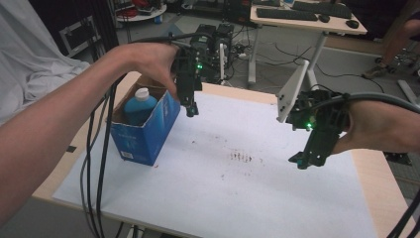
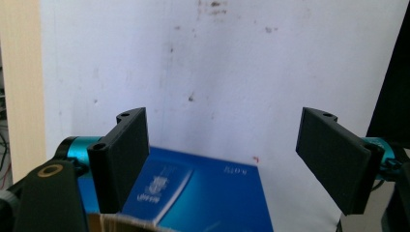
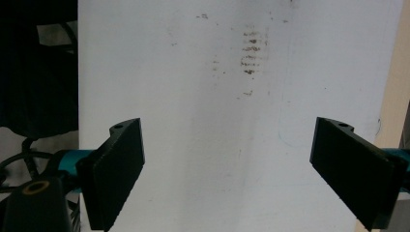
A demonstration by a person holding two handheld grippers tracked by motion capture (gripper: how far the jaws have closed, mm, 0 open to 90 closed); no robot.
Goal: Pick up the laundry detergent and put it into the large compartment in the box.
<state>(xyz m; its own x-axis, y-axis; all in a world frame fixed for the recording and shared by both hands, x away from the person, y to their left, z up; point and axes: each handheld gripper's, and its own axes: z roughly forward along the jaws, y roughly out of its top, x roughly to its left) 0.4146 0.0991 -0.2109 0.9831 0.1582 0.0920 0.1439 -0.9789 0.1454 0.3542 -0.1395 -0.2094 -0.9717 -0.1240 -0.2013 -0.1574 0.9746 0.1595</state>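
High view: a blue box (image 1: 146, 130) stands open at the left edge of the white sheet (image 1: 233, 193), a blue bottle (image 1: 138, 105) with a white cap upright inside. The left gripper (image 1: 191, 112) hangs just beside the box's right rim. The right gripper (image 1: 300, 162) hovers well apart, over bare sheet near brown stains (image 1: 241, 157).

Left gripper view: jaws spread wide, empty; box (image 2: 212, 193) below, between them.

Right gripper view: jaws wide, empty; stains (image 3: 251, 48) ahead on the sheet.
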